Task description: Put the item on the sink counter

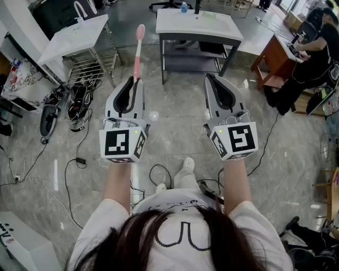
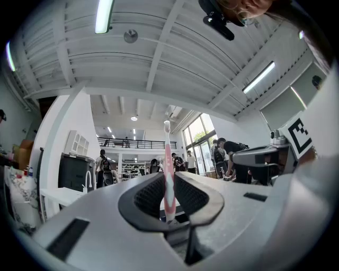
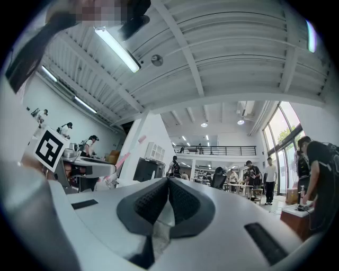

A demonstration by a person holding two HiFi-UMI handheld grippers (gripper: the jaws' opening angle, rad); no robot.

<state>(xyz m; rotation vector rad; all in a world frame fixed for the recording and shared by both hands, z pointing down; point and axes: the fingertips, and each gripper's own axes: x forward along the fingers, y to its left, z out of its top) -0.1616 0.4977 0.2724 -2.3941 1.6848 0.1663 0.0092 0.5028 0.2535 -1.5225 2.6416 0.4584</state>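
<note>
The left gripper (image 1: 133,83) has its jaws pinching a pink toothbrush (image 1: 139,53). In the left gripper view the dark ribbed pads (image 2: 151,195) press on either side of the handle. The handle's butt end sits low between them, close to the root of the jaws. From there the toothbrush runs straight out along the line of the jaws and well past their tips, with its brush head at the far end. It is carried in the air and touches only the two pads.

Ahead of these jaws and off to their left stands a white sink bench (image 1: 66,39) with a curved tap (image 1: 79,9), well apart from the brush head. A second white sink bench (image 1: 198,24) stands farther ahead, between the lines of the two grippers, nearer the right one.

The right gripper (image 1: 211,80) is held level with the left, well apart from it. Its jaws are pressed together at the tips. The right gripper view shows nothing between its pads (image 3: 183,204).
</note>
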